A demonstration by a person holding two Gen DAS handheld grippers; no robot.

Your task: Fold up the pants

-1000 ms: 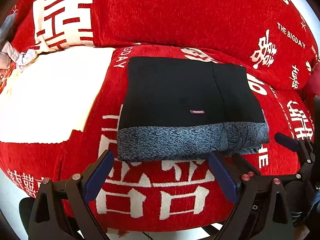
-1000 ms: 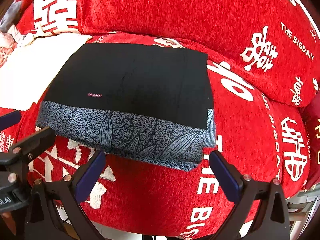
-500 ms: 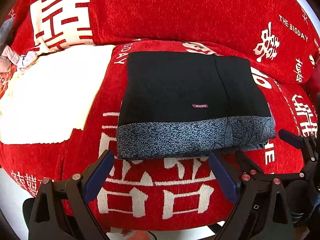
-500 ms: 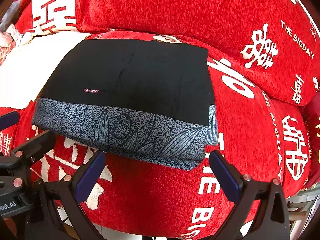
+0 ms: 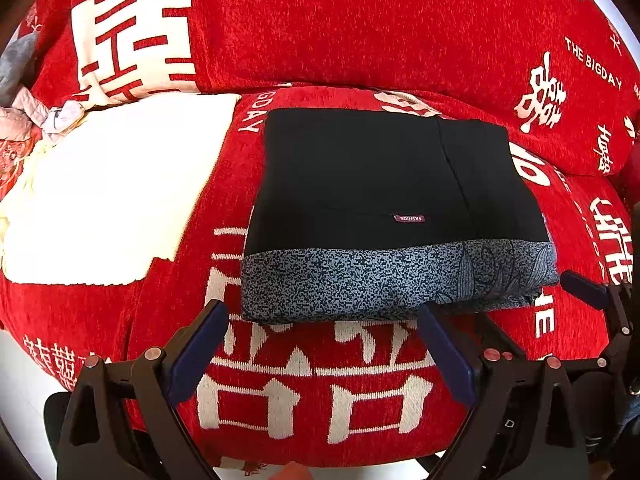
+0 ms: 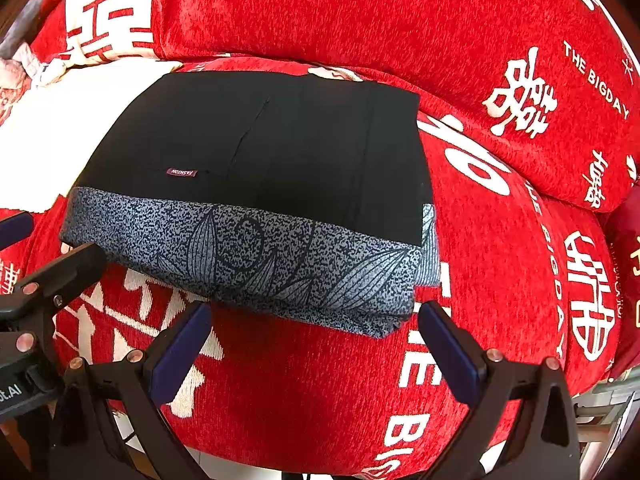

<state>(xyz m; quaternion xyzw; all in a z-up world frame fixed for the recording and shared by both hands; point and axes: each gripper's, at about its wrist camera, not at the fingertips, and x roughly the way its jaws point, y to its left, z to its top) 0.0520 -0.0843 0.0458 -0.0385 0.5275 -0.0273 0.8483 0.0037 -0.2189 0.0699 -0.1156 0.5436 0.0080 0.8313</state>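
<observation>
Black pants (image 5: 380,176) lie folded into a flat, roughly square bundle on the seat of a red sofa (image 5: 320,392) printed with white characters. Their long axis runs across the seat, parallel to the sofa's front edge. A grey speckled band (image 5: 360,280) with leaf outlines forms the bundle's near edge and faces the sofa front; the black part points toward the backrest (image 5: 360,28). A small maroon label (image 5: 409,219) sits on the black cloth just behind the band, its lettering upside down.

A white cloth (image 5: 108,188) lies on the seat left of the pants, close beside them but not touching. Some pale bunched fabric (image 5: 24,120) sits at the sofa's far left.

Left tongs (image 5: 320,348) hover spread wide in front of the pants' near edge, above the seat front, holding nothing. Right tongs (image 6: 316,340) are likewise spread wide and hold nothing, in front of the bundle's right near corner (image 6: 384,324). In the left wrist view, the right tongs show just right of the band's right end.
</observation>
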